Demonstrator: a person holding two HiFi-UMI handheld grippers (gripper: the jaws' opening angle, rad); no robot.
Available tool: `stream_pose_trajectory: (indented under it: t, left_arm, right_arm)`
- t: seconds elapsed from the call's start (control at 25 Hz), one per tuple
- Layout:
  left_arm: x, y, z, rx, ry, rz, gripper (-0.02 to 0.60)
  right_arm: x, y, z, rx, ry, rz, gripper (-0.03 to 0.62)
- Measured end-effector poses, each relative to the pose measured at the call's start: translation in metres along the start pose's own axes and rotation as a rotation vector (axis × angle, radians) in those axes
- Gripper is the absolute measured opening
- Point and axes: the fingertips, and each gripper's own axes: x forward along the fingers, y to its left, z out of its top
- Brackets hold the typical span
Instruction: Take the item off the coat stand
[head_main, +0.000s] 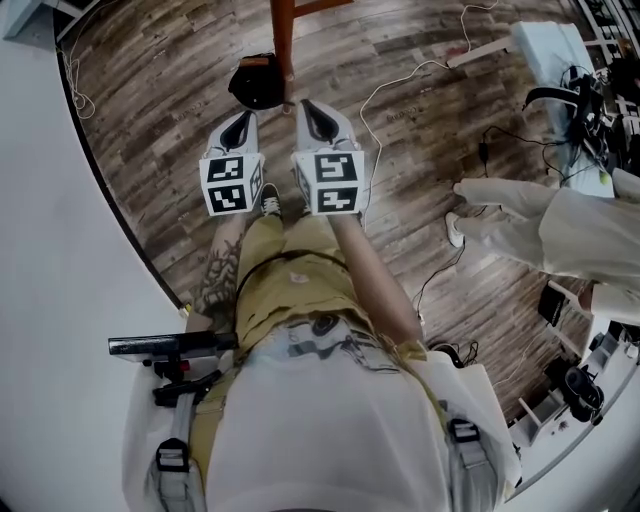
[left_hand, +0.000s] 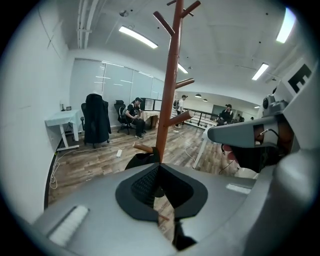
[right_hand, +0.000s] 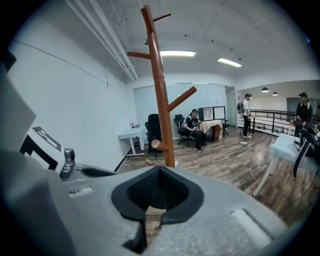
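Bystander (head_main: 560, 225) near stand (head_main: 284, 40) with, perhaps, cap (head_main: 258, 85)

No legible text or numbers

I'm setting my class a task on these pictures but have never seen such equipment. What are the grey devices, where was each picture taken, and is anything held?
A person holds a grey two-jaw gripper in each hand: the left gripper and the right gripper. One picture looks down from a head camera; the other two look along each gripper's jaws. Ahead, a brown wooden coat stand stands on the wood-plank floor, with a black item low on it. Both grippers are shut and empty.
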Motion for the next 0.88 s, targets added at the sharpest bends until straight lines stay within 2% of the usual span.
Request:
stream_pose_trajectory:
  t: [0.36,0.72,0.88]
  left_arm:
    - [0.046,0.018,-0.026,0.01,0.079,0.031,0.0]
    - [0.088,0.048,-0.036,0.07,0.128,0.05,0.005]
    - [0.105,0.06,-0.034,0.11,0.177,0.059,0.014]
  right_arm:
    - [0.036,-0.02,-0.035,0.015,0.095,0.015,0.0]
    - [0.069,-0.027,-0.043,0.035,0.138,0.017,0.0]
    - [0.074,-0.036,-0.036,0.046,0.143,0.01,0.0]
